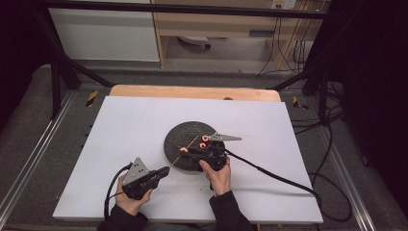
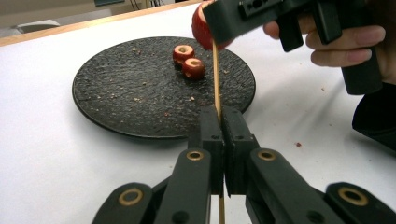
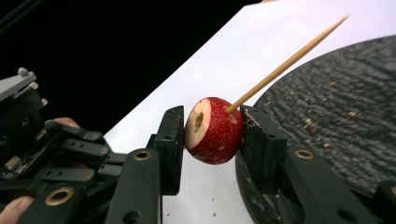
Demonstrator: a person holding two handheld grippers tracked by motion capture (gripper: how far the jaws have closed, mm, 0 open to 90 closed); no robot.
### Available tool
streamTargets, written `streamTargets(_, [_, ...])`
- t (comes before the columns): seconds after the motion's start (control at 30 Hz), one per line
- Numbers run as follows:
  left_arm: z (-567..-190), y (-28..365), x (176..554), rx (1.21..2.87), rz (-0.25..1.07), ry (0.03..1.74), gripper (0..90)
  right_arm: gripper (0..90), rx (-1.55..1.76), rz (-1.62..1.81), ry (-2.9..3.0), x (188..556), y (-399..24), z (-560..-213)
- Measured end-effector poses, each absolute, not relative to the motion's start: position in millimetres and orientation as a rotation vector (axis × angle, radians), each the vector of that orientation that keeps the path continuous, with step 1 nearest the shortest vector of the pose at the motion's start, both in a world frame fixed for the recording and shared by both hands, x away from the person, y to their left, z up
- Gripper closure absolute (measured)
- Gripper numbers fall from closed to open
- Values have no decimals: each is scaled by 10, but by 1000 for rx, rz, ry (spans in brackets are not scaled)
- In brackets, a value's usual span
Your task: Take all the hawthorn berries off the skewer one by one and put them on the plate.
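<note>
The white surface (image 1: 144, 144) carries a round black plate (image 2: 140, 93) near its middle, and the work in hand is threading cored red fruits onto a thin wooden skewer (image 2: 216, 74).

The left gripper (image 1: 163, 170) rests low on the surface just off the plate's near-left edge, forearm coming in from the bottom, its fingers (image 2: 212, 135) closed tight on the skewer's lower part. From there the stick's long axis runs up and away over the plate toward the right gripper (image 1: 185, 151), which sits at the plate's near rim with the person's right hand wrapped around its handle.

The right gripper's fingers (image 3: 170, 140) are clamped on 1 cored fruit (image 3: 214, 130), pads pressing its 2 sides. In the right gripper view the skewer enters this fruit on the far side and its pointed end stands out beyond it, so the fruit already sits on the stick. The coming move, by judgement, is a slide along that axis: the fruit travels down the skewer toward the left fingers, and the right hand, being on it, does the moving while the left holds steady.

2 more cored fruits (image 2: 188, 60) lie touching each other on the plate's far half, apart from both grippers.
</note>
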State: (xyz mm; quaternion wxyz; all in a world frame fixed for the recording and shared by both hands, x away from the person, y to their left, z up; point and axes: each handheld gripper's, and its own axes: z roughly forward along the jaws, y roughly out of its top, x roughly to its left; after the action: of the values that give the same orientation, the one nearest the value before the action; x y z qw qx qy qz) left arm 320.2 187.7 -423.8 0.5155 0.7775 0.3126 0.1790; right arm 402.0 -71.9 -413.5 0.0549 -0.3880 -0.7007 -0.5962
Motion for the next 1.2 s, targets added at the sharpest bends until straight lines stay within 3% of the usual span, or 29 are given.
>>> streamTargets(1.2, [-4220,1899,3192,1856,436,741,879,626,-1319,-1913,-2205,4316,-1130,-3618])
